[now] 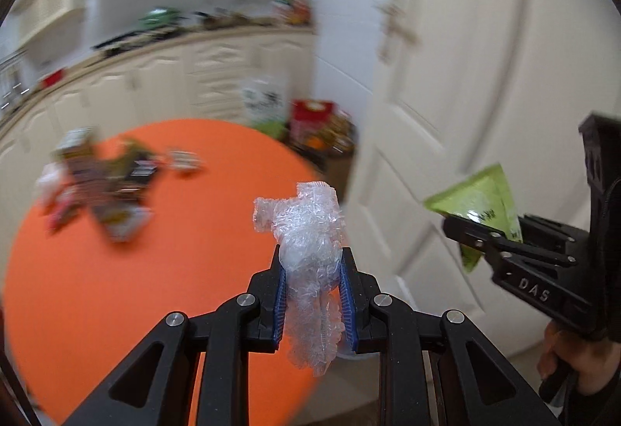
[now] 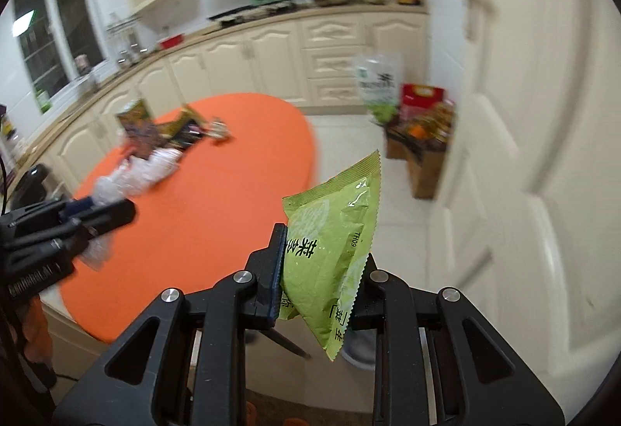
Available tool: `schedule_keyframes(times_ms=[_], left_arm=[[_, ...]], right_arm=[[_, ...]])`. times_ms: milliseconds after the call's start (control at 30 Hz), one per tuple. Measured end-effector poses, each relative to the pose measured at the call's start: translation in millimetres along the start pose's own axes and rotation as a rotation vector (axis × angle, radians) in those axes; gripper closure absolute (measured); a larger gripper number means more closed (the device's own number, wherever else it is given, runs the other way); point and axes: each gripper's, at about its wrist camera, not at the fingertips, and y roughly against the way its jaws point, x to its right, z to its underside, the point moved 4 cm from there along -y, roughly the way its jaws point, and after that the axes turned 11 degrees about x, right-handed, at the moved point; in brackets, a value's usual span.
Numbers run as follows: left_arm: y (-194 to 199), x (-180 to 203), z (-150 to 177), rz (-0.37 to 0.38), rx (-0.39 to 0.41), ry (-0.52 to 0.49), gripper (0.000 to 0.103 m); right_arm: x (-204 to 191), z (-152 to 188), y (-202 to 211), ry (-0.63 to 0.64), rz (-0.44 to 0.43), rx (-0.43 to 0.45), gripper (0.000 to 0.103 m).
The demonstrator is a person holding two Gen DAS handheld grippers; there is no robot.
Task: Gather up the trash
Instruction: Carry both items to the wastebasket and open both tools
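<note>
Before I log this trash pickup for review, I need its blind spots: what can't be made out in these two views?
- Left wrist view: the litter pile on the orange table is motion-blurred; single pieces unreadable.
- Right wrist view: the green packet hides the right gripper pads' far sides and the floor behind.
- Left wrist view: the crumpled clear plastic in the left gripper covers what lies below.
- Neither view shows a bin for certain.

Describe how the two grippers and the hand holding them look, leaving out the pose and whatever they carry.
Both are black plastic linkage frames with silver round pivot pins. The left gripper has ribbed blue pads inside its fingers; the right gripper shows a dark blue pad on its left finger. From the left wrist view, the right gripper's side bears the raised letters DAS, and the hand gripping its handle wears a dark sleeve.
</note>
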Motion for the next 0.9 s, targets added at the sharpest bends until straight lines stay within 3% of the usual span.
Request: schedule_keyframes(times_ms=[133, 467, 500, 567, 667, 900], left_arm=[[-44, 53, 11, 0.051, -0.081, -0.046, 0.082], [-148, 99, 32, 0.068, -0.26, -0.145, 0.078], [-157, 101, 33, 0.059, -0.269, -0.158, 0.077], [-175, 108, 26, 0.056, -0.284, -0.174, 0.061], [-193, 116, 24, 0.026, -0.29, -0.198, 0.054], [-204, 123, 25, -0.016, -0.277, -0.189, 0.053]], right_arm=[[54, 24, 9, -0.042, 0.084, -0.032, 0.08], [126, 77, -38, -0.066, 0.155, -0.161, 0.08], [131, 83, -46, -0.077, 0.151, -0.174, 0.08], [137, 93, -60, -0.081, 0.152, -0.196, 0.08], [143, 103, -76, -0.094, 0.145, -0.215, 0.08], [148, 115, -101, -0.114, 0.131, -0.242, 0.08]])
